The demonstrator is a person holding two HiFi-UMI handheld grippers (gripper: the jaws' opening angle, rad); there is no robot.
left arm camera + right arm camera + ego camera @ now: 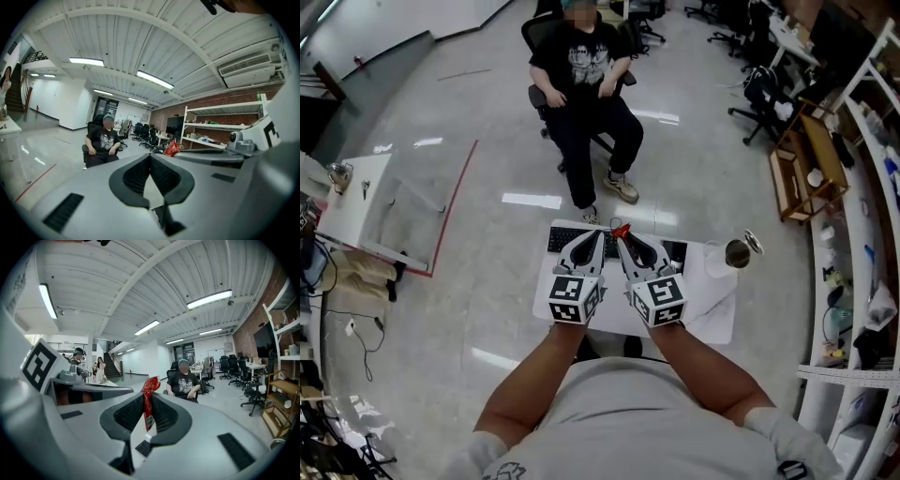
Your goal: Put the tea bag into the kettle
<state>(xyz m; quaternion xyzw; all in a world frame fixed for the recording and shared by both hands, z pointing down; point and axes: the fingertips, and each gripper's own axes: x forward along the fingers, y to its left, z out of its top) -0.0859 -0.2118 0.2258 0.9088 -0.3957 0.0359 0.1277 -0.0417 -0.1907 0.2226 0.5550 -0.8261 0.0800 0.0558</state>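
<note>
**Fig. The open hall around my work table.**
I stand at a white table point(703, 323) on a glossy pale floor point(487, 112); a person point(581, 75) sits facing me on a black office chair point(536, 33). To my right are white shelving point(186, 126), a wooden cart point(789, 183) and a brick wall point(206, 101). Strip lights point(154, 79) line the white ribbed ceiling point(117, 37); a staircase point(111, 364) rises at the far side.
</note>
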